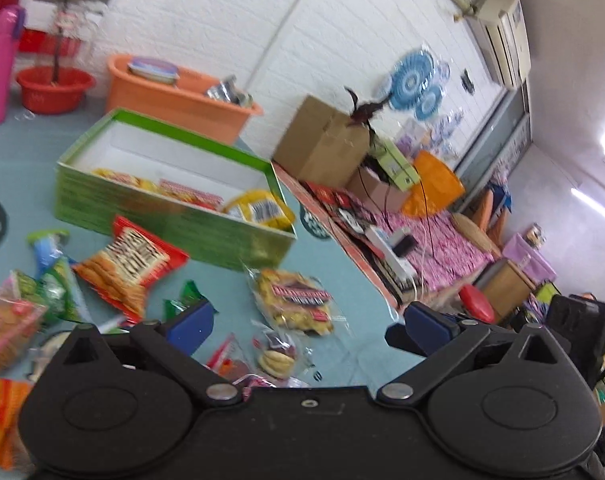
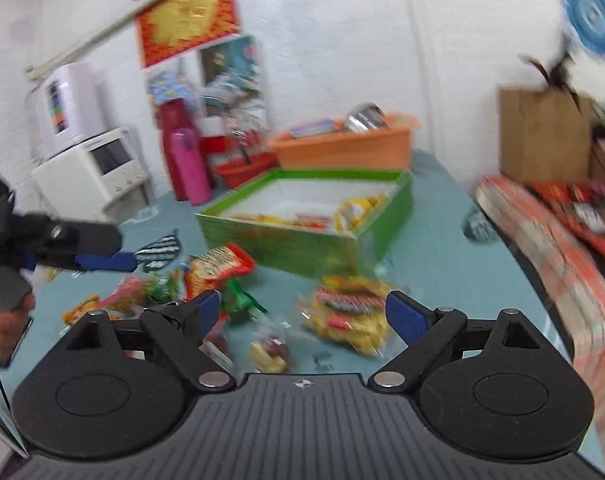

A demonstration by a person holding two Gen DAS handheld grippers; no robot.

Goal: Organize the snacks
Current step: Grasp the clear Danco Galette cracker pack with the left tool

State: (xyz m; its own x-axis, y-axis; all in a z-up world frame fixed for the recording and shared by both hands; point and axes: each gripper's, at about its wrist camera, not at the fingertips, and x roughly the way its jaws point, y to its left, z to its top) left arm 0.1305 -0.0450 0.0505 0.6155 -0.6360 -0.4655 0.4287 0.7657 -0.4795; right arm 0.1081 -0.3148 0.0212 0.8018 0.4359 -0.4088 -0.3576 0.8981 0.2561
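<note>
Both my left gripper (image 1: pixel 308 322) and right gripper (image 2: pixel 302 314) hang wide and empty over the snack packets (image 2: pixel 348 320); crinkly wrappers may slip short of the green box (image 2: pixel 302 236).

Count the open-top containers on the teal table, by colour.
Green: 1, box
Orange: 1, tub
Red: 1, basin
Total: 3
</note>
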